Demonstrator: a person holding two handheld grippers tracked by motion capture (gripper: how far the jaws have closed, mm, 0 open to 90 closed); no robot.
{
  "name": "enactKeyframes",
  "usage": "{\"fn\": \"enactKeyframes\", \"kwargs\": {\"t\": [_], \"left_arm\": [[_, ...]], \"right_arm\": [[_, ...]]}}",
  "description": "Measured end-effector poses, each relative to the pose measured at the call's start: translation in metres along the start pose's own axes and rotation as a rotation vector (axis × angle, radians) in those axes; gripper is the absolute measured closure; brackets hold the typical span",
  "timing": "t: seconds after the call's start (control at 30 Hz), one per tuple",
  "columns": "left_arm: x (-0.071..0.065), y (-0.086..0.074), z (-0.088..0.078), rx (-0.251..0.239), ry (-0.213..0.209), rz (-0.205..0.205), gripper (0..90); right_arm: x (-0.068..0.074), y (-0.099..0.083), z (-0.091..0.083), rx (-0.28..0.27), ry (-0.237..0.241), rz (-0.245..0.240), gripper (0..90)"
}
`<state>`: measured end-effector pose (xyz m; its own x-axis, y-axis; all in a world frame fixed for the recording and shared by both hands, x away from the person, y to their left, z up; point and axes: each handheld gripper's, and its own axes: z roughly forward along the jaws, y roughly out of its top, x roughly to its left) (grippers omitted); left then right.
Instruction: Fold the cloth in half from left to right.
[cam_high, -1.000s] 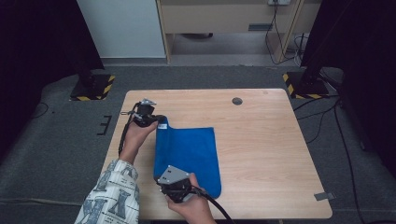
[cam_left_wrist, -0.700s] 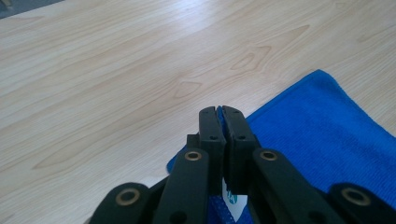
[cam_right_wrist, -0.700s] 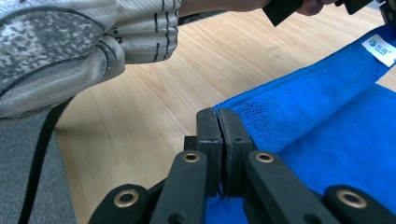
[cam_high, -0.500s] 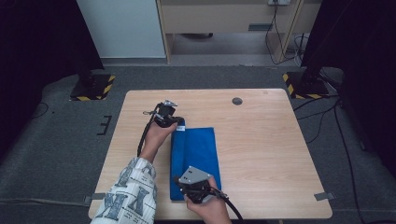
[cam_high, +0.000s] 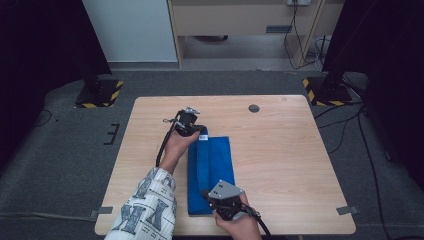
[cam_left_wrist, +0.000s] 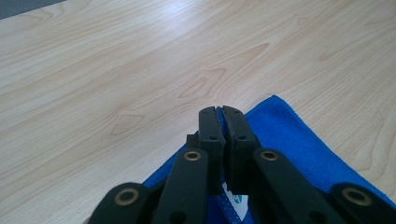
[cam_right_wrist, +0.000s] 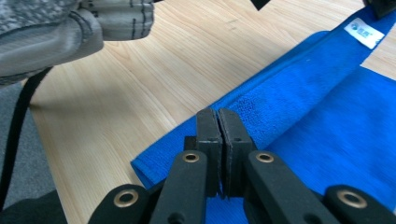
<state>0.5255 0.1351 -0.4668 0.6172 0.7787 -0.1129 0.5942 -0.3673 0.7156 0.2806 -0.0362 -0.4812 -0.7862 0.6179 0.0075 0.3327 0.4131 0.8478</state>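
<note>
- Since half a second ago both hands have carried over to the right, and the blue towel (cam_high: 212, 170) has gone from a wider spread a second ago to a narrower strip, with its left part doubled over onto the rest.
- Count: one towel, two grippers, one wooden table (cam_high: 280, 150), one round dark grommet (cam_high: 254, 108) near the table's far edge.
- Left gripper (cam_high: 199, 134) sits at the towel's far left corner in the high view; its jaws are pressed together, and the left gripper view shows blue cloth and a white label (cam_left_wrist: 236, 196) caught between them.
- Right gripper (cam_high: 218, 200), with its grey three-cornered plate on top, sits at the towel's near end; its jaws are likewise closed together, pinching the folded edge of the towel (cam_right_wrist: 299, 116).
- Towel lies lengthwise near the middle of the table, running from the far hand to the near hand, flat apart from the raised fold along its left side.
- High view gives the whole layout: a patterned sleeve (cam_high: 147, 205) on the left arm, grey floor, and two yellow-and-black striped bases beyond the table.
- Right gripper view adds the towel's looped texture, the rounded fold, a white label (cam_right_wrist: 363, 31) at the far corner, and a grey sleeve (cam_right_wrist: 51, 32) close by.
- Left gripper view adds bare wood grain ahead of the closed tips.
</note>
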Motion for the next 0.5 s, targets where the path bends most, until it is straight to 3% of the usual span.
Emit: {"fn": "enactKeyframes", "kwargs": {"t": [0.17, 0.5], "left_arm": [[-0.007, 0.003, 0.004, -0.012, -0.017, 0.009, 87.2], [-0.018, 0.004, 0.017, 0.022, -0.024, 0.019, 87.0]], "right_arm": [[-0.004, -0.004, -0.005, 0.005, -0.009, 0.001, 88.4], [-0.01, -0.012, -0.013, 0.012, -0.012, 0.015, 88.4]]}}
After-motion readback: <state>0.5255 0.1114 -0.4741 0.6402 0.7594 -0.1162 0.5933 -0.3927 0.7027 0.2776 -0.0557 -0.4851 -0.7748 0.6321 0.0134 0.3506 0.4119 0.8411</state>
